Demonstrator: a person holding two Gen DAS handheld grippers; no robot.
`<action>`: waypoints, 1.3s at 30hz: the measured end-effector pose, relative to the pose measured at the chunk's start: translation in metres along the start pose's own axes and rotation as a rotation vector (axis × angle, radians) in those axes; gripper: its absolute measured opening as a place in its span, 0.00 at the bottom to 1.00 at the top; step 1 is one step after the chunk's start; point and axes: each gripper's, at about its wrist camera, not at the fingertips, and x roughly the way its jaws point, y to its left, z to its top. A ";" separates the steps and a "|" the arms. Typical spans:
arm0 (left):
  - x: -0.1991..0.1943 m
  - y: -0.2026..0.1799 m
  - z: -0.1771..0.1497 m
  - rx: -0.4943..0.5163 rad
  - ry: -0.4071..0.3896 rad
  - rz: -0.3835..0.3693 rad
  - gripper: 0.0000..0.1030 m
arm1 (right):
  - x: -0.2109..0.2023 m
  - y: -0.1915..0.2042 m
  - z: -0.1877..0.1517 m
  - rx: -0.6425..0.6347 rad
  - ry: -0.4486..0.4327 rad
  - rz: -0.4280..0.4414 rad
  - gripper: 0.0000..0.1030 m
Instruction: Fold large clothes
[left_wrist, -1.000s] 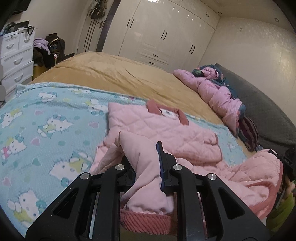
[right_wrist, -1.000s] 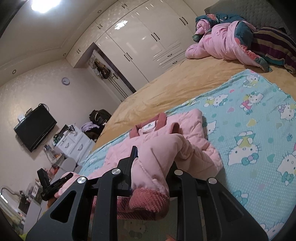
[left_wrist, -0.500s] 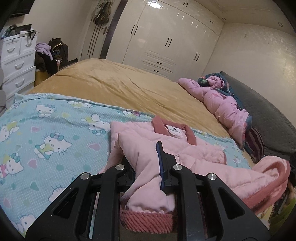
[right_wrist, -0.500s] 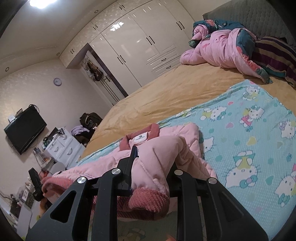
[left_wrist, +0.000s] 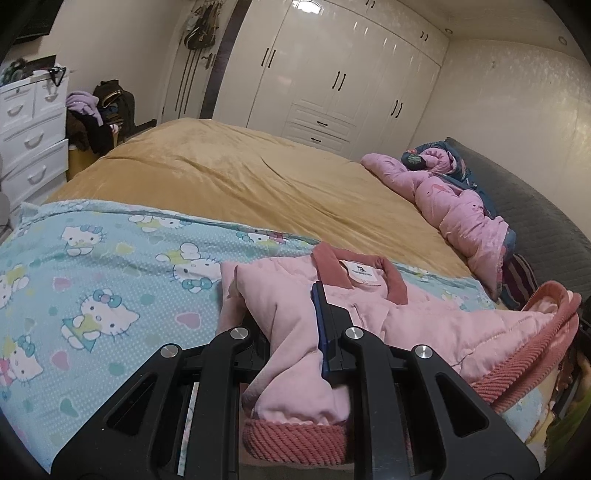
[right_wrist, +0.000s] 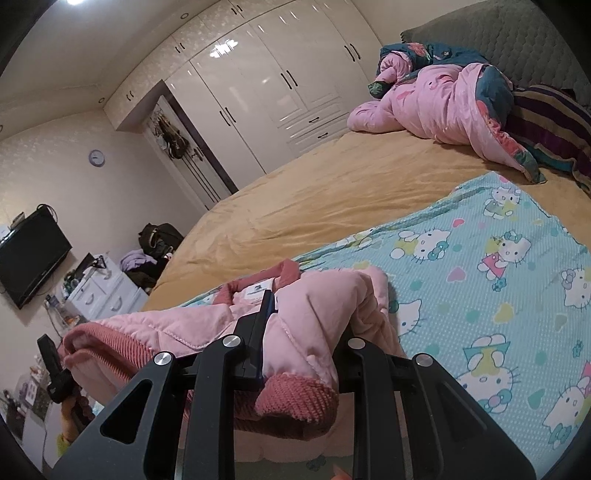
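A pink quilted jacket (left_wrist: 369, 314) with a dark pink ribbed collar and hem lies on a light blue Hello Kitty blanket (left_wrist: 103, 295) on the bed. My left gripper (left_wrist: 291, 332) is shut on the jacket's left hem corner and holds it raised off the blanket. My right gripper (right_wrist: 306, 332) is shut on the right hem corner of the jacket (right_wrist: 314, 314). The ribbed hem (right_wrist: 110, 343) stretches between the two grippers. The collar end rests on the blanket (right_wrist: 498, 295).
A tan bedspread (left_wrist: 240, 177) covers the far bed. A pink and blue quilt (left_wrist: 454, 206) is heaped by the grey headboard (left_wrist: 535, 229). White drawers (left_wrist: 29, 140) stand left, white wardrobes (left_wrist: 332, 81) behind, a TV (right_wrist: 29, 258) on the wall.
Both grippers have moved forward toward the collar with the hem raised. The jacket's lower part now doubles over its upper part, and the hem between the grippers has pulled straighter.
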 end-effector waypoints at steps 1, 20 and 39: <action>0.003 0.001 0.002 0.001 0.002 0.001 0.10 | 0.002 0.000 0.001 -0.002 0.000 -0.007 0.19; 0.076 0.022 0.008 -0.016 0.098 0.028 0.11 | 0.107 -0.025 0.015 0.020 0.081 -0.116 0.20; 0.126 0.042 -0.009 -0.063 0.185 0.024 0.13 | 0.163 -0.083 0.020 0.399 0.245 0.145 0.87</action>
